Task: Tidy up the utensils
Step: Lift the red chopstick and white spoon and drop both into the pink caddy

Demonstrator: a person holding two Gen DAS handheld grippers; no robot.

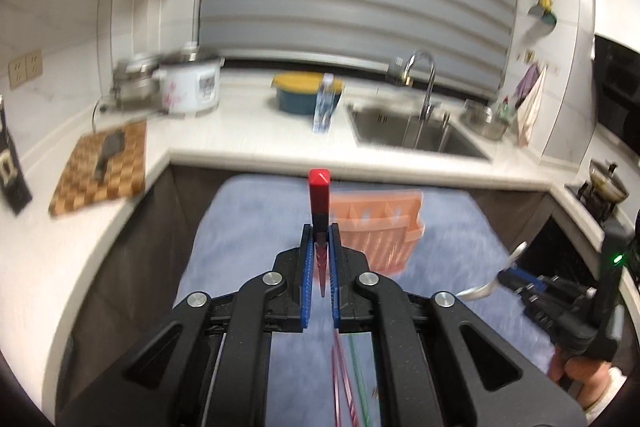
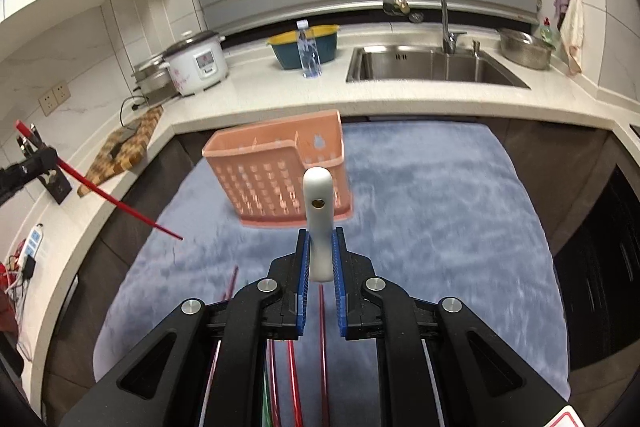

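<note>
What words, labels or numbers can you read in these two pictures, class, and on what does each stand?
None can be read.
Rice cooker: a front panel label and pink print, too blurred.
Water bottle: no legible label.
Red-edged sticker: cut off by the frame.

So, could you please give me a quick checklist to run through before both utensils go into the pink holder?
1. Left tongs shut on the red chopstick: ok, though it sits at a slant between the pads.
2. Right tongs shut on the white spoon handle: ok.
3. Pink utensil holder upright on the blue cloth: ok, its open top faces up.
4. Holder compartments free: cannot tell, the inside is barely visible.
5. Path from both tongs to the holder: ok, only bare cloth lies between.
6. Spare chopsticks lying on the cloth below the tongs: ok, out of the way.
</note>
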